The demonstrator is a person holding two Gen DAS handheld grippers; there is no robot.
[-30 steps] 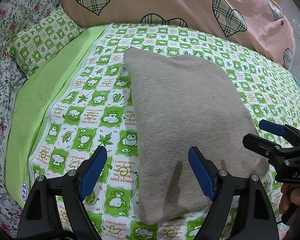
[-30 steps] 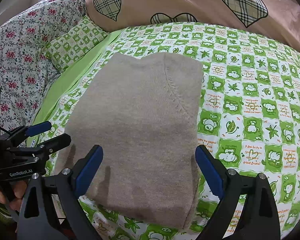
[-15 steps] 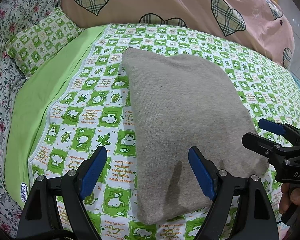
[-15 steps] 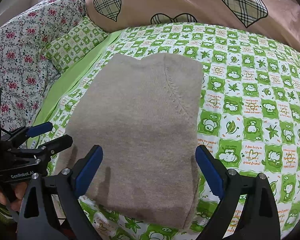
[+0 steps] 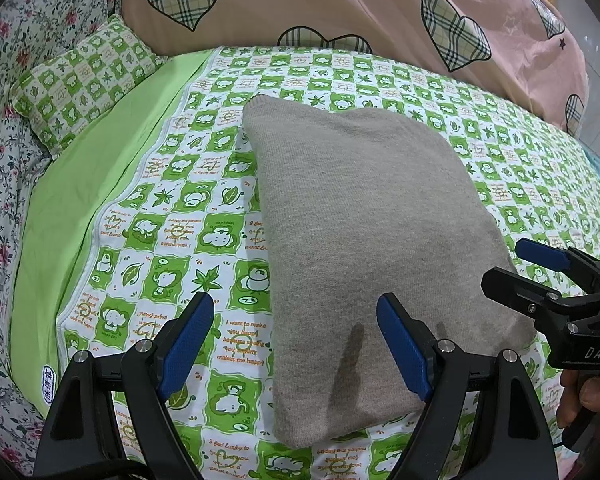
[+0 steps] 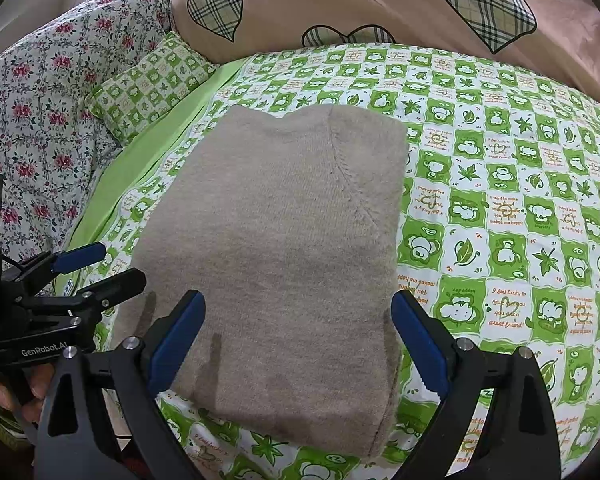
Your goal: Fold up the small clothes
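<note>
- A soft grey-brown knitted top (image 5: 364,248), folded into a neat square shape, lies flat on the green and white checked bed sheet with little animals and leaves (image 5: 172,216).
- In the right wrist view the same folded top (image 6: 284,248) fills the middle of the bed, and a stitched seam line runs down its far right part.
- The left claw (image 5: 296,340) hangs just above the near edge of the bed, and its two blue-padded fingers (image 5: 188,336) are spread wide apart with nothing between them.
- Its right finger is over the near left part of the top, and its left finger is over the bare sheet just beside the top.
- The right claw (image 6: 300,340) is spread wide too and pinches nothing.
- Its blue fingers (image 6: 418,340) sit one at each near side of the top, so the top's near edge lies between them.
- Each claw shows up at the edge of the other one's view, near the top's near corners.
- A small checked green pillow (image 5: 84,80) rests at the far left.
- A flowery blanket (image 6: 40,120) is bunched up along the left side.
- A big pink quilt with plaid hearts (image 5: 340,4) lies across the far end of the bed.
</note>
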